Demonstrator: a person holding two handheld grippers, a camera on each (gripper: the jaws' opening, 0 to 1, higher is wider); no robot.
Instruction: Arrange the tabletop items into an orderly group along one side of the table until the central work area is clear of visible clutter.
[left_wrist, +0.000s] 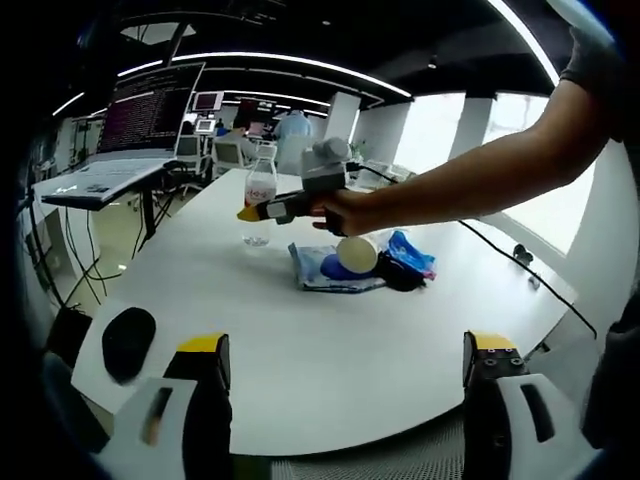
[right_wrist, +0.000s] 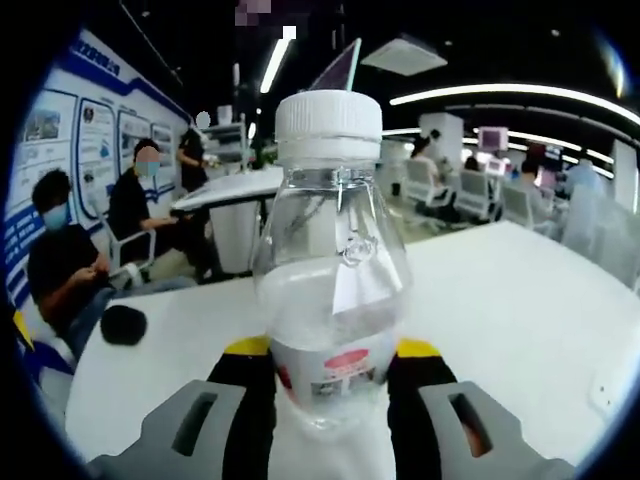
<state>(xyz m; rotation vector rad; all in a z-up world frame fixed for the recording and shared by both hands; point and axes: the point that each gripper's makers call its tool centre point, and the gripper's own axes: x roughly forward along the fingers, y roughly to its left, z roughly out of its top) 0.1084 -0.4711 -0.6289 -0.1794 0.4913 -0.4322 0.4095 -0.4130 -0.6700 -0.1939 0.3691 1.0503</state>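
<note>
In the left gripper view we see our left gripper (left_wrist: 345, 360) low over the near edge of the white table (left_wrist: 330, 330), its yellow-tipped jaws set wide apart with nothing between them. A black mouse (left_wrist: 128, 342) lies on the table near the left jaw. Farther in, near the table's middle, a folded blue and white cloth (left_wrist: 325, 268) carries a white cup (left_wrist: 358, 253) lying on its side, with a black item (left_wrist: 402, 274) and a blue wrapper (left_wrist: 412, 251) just beside it. Above this pile the person's hand (left_wrist: 350, 212) holds the right gripper (left_wrist: 250, 212), which reaches to the clear bottle (left_wrist: 260, 195) standing upright beyond the pile. In the right gripper view the bottle (right_wrist: 330, 290), white-capped with a red label, stands between the jaws of the right gripper (right_wrist: 330, 360); both jaws sit against its lower body, though we cannot tell how firmly they press. Beyond, the mouse (right_wrist: 123, 325) lies at the table's far left, and seated people (right_wrist: 70, 270) work at desks.
</note>
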